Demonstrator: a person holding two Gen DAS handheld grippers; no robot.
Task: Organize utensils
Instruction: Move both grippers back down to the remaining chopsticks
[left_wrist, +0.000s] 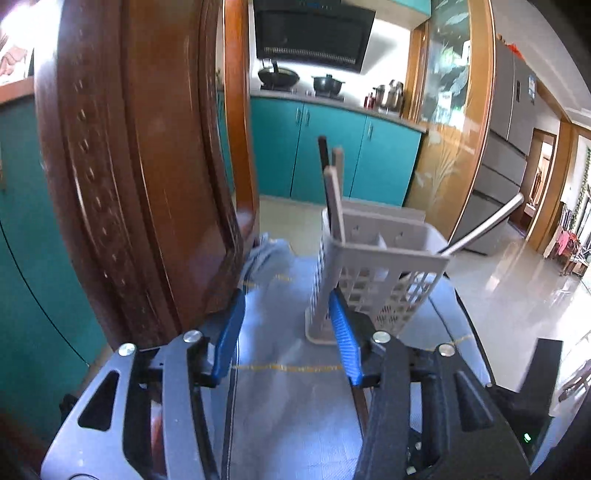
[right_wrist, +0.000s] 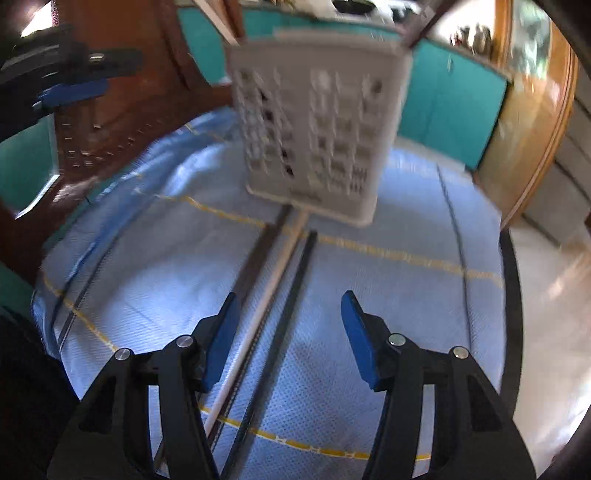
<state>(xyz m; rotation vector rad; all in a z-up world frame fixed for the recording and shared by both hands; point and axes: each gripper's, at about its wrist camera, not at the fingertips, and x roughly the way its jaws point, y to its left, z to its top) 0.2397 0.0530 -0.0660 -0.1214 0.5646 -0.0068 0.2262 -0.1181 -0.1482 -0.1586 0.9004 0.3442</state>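
Grey utensil basket (left_wrist: 376, 273) holding chopsticks (left_wrist: 334, 195), loose chopsticks (right_wrist: 273, 295) on blue cloth (right_wrist: 388, 288)

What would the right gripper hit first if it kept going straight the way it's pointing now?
Probably the chopsticks lying on the blue cloth: the right gripper, jaws open and empty, points down at them. The utensil holder stands further along. Blur leaves depth uncertain.

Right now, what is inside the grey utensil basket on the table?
The grey utensil basket holds chopsticks standing in its left corner and a metal handle leaning out to the right. Their lower ends are hidden behind the perforated walls, so what the handle belongs to is unclear.
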